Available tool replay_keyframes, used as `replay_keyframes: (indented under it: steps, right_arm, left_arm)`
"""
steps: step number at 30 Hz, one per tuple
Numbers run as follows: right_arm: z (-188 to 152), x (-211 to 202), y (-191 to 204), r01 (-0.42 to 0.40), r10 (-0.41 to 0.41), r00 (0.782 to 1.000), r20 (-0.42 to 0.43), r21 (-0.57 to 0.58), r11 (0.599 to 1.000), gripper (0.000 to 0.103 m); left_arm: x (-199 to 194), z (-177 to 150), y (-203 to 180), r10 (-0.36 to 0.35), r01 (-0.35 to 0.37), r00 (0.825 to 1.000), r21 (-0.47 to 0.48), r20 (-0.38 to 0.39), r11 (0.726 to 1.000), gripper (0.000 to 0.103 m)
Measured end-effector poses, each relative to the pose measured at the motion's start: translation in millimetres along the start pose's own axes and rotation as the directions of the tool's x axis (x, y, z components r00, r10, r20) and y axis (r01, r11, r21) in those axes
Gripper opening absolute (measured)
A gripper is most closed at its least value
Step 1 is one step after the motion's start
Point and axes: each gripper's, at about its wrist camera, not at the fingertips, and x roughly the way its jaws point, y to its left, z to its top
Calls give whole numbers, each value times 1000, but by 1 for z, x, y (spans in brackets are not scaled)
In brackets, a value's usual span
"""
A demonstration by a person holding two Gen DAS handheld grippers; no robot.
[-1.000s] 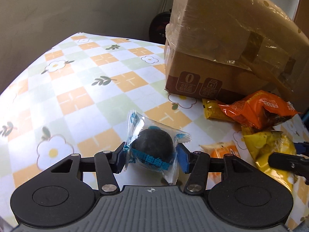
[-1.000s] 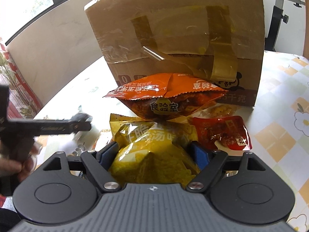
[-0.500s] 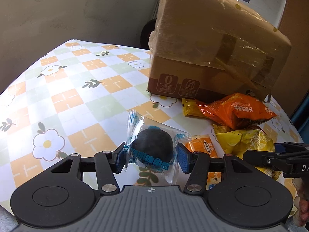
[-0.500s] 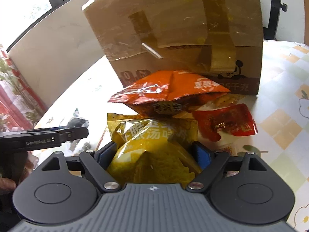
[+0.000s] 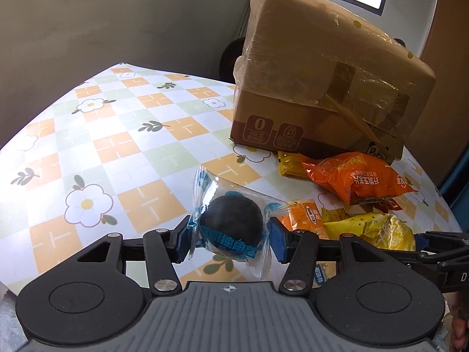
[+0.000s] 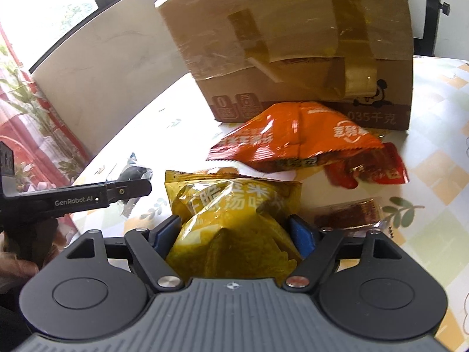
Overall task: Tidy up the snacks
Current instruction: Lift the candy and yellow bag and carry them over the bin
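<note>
The left tool (image 5: 228,242) is gripping a clear-wrapped dark round snack (image 5: 231,224) between its blue pads, holding it above the checked, flower-printed surface (image 5: 117,146). To that tool's left the surface is lying bare as far as its curved near edge and the far edge by the grey wall, giving open room on that side.

The right tool (image 6: 234,234) is holding a yellow snack bag (image 6: 231,220); its jaws have just been closing, and the blue pads are pressing into the bag's sides, creasing the foil.

Beyond the yellow bag, an orange snack bag (image 6: 296,140) is lying against the foot of a taped cardboard box (image 6: 293,44), partly covering a red packet (image 6: 369,170). A small clear packet of reddish snack (image 6: 348,214) is lying just beside the right pad.

The box is standing upright near the far edge of the surface, walling off the space behind the pile. The left tool is showing in the right wrist view, apart from the yellow bag, with bare surface between them.
</note>
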Motion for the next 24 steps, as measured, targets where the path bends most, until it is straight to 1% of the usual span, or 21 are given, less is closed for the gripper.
replay_keyframes:
  steps: [4,9,12,16,20,24]
  right_arm:
    - [-4,-7,7,-28,28,999,26,-15,999,79]
    - [-2,-23,20,-54,59,995,86,-57,997,79]
    - [3,-35,25,-74,83,987,138,-68,995,79]
    - [14,-51,28,-101,113,973,203,-69,992,79]
    - [26,-68,27,-132,146,954,263,-72,989,79]
    - [40,-84,28,-127,150,932,331,-91,988,79]
  left_arm:
    - [-7,-3,0,6,-6,1000,-11,11,1000,56]
    - [-17,-3,2,12,-12,999,-19,34,1000,56]
    - [-24,1,3,16,-15,998,-18,63,1000,56]
    - [-34,14,1,22,-21,993,-9,114,1000,56]
    - [-45,33,-2,19,-16,985,-24,170,1000,56]
    - [-58,52,-7,10,-6,972,-17,235,1000,56]
